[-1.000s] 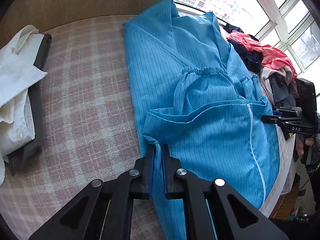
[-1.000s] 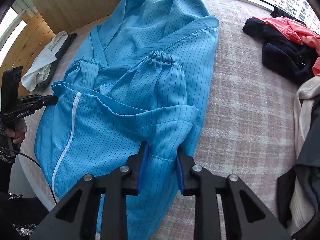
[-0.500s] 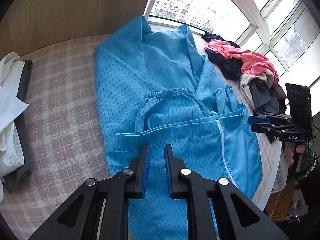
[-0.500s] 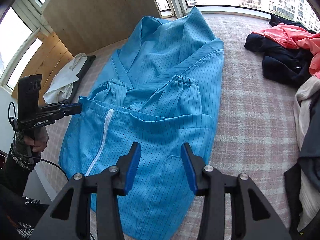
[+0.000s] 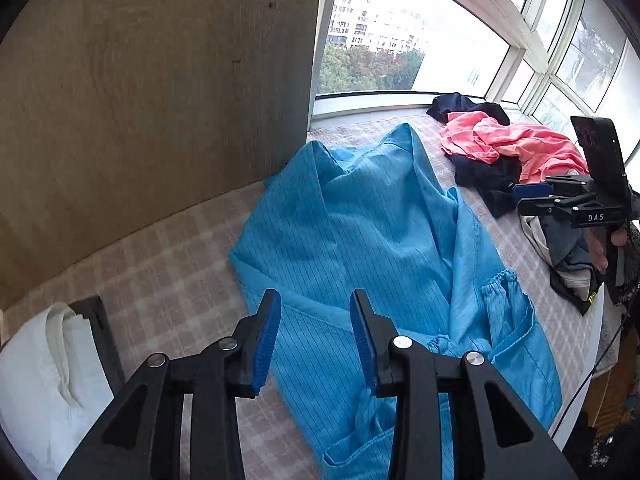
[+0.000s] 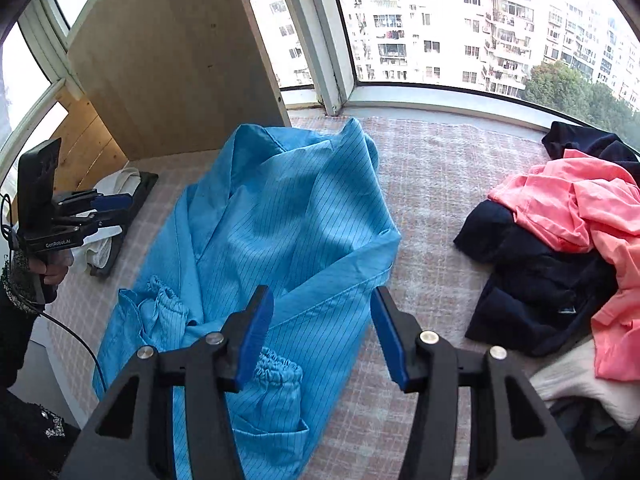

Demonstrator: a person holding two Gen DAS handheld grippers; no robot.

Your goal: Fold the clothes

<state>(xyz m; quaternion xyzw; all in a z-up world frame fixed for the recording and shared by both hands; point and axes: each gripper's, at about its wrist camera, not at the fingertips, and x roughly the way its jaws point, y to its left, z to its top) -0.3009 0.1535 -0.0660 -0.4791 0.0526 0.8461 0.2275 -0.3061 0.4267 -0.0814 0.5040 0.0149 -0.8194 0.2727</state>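
Since a second ago I have let go of the blue garment: both tools had its folded lower edge pinched, and now they have lifted clear and pulled back from it. My left tool has its jaws opening, nothing between the blue pads, only the cloth lying below them. My right tool is opening too, wider, also empty, hanging over the garment's right edge and the bare cover beside it.

The blue garment lies on the checked pink cover of the window-side platform, collar toward the window, running from the back edge toward the near edge. Its lower half now sits folded up over the body, with both gathered cuffs tucked on top near the fold.

In the right wrist view my left tool shows at the left edge, held by a hand in a dark sleeve. In the left wrist view the right tool shows at the right edge in the same way.

A heap of pink and dark clothes sits along the right edge, apart from the garment. A white folded piece on a dark board lies at the left edge, beside the wooden panel.
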